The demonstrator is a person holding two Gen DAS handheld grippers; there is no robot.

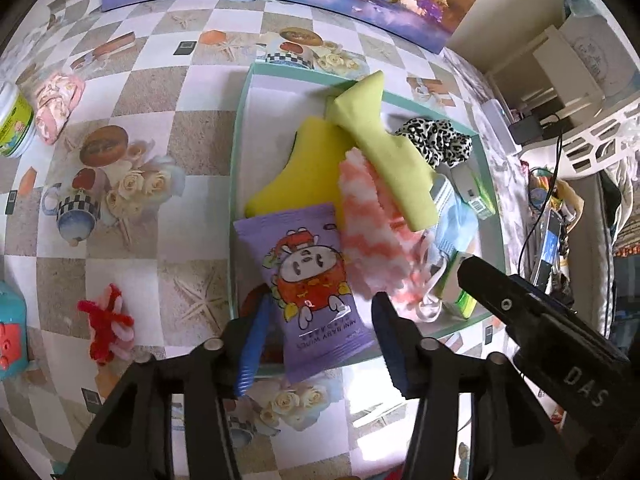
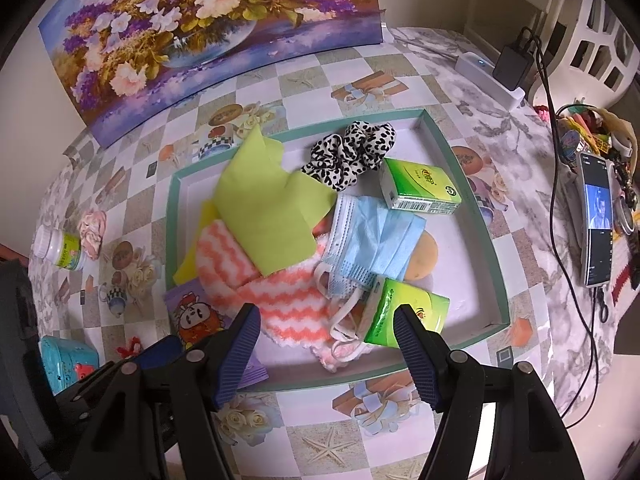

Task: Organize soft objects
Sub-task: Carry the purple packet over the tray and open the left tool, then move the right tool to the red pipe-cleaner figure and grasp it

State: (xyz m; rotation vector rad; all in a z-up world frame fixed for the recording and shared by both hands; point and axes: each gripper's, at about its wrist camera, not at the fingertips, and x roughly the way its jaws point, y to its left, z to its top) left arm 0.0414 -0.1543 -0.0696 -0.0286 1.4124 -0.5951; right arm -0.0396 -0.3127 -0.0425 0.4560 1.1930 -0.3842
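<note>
A teal-rimmed tray (image 1: 239,152) (image 2: 472,184) holds a lime cloth (image 1: 384,148) (image 2: 264,208), a yellow sponge (image 1: 304,168), a pink-and-white zigzag cloth (image 1: 368,232) (image 2: 280,304), a blue face mask (image 2: 376,240), a leopard scrunchie (image 2: 352,152) and two green tissue packs (image 2: 420,188). A purple wipes pack (image 1: 312,280) (image 2: 192,316) lies over the tray's near rim between the jaws of my left gripper (image 1: 320,344); the pads stand just off its edges. My right gripper (image 2: 326,344) hangs open over the tray's near edge with nothing held.
On the checked tablecloth left of the tray lie a red-and-pink pipe-cleaner figure (image 1: 108,324), a pink floral roll (image 1: 56,108), a white jar (image 1: 12,124) and a teal toy (image 1: 10,328). A flower painting (image 2: 208,28) stands behind. A phone (image 2: 598,220) and cables lie right.
</note>
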